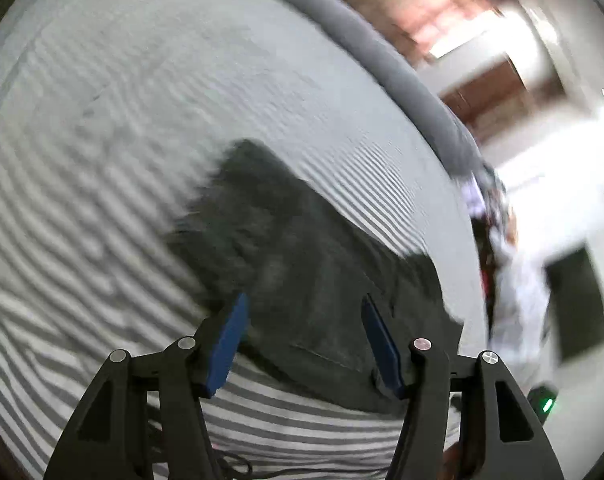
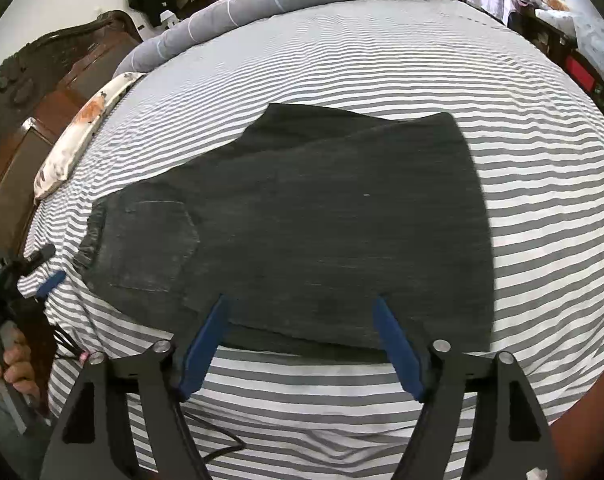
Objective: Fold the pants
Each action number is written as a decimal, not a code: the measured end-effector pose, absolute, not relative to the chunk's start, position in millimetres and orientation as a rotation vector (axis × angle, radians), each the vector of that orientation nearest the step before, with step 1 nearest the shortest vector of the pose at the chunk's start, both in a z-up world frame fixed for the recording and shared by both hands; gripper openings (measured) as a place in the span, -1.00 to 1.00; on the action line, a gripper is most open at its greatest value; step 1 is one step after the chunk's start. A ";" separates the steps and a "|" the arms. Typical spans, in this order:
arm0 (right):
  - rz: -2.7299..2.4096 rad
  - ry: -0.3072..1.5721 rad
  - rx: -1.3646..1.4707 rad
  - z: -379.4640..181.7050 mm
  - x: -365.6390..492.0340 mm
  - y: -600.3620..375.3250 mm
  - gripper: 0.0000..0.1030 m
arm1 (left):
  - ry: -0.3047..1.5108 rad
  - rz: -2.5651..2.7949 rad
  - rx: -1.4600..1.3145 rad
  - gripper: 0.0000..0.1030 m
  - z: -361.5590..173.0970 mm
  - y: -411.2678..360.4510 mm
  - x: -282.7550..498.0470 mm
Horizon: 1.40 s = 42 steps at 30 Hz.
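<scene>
On the striped bed (image 2: pixel 342 64) the dark pants (image 2: pixel 302 216) lie folded flat, both the left hand-held gripper (image 1: pixel 304 340) and the right hand-held gripper (image 2: pixel 302 340) wide and empty above the near edge, so the next fold likely needs an even two-corner grip.

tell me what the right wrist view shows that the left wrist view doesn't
Only the right wrist view shows the dark denim pants' back pocket, a floral pillow, the carved dark wooden headboard and the left hand-held gripper.

Only the left wrist view, which is blurred, shows a bright doorway and a dark rectangular panel.

Both show the folded dark denim pants on the grey-and-white striped bedsheet, and open blue-padded fingers.
</scene>
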State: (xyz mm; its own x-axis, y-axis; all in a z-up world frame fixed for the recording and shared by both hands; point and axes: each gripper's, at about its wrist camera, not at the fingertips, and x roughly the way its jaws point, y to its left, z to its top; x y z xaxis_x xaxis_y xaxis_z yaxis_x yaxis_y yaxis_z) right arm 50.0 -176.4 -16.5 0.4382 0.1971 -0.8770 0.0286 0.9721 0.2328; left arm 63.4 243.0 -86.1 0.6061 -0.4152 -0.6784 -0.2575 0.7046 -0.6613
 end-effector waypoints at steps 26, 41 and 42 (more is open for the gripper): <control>-0.019 1.111 0.045 -18.6 46.6 -138.6 0.51 | 0.949 -0.059 -1.033 0.18 -162.6 289.4 96.3; -0.048 1.160 0.015 -37.0 48.9 -145.1 0.51 | 0.898 0.003 -0.734 -0.58 -126.3 252.7 97.8; -0.049 1.159 0.018 -36.9 48.7 -146.0 0.51 | 0.891 0.009 -0.705 -0.59 -120.3 247.6 97.2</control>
State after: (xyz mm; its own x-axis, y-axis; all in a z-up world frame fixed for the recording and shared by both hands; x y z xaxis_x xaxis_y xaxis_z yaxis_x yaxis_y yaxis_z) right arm 48.7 -146.0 -36.9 0.3995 -0.0294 -0.9163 0.0484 0.9988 -0.0110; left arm 97.2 247.6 -120.3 0.6439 -0.2745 -0.7142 -0.2892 0.7768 -0.5594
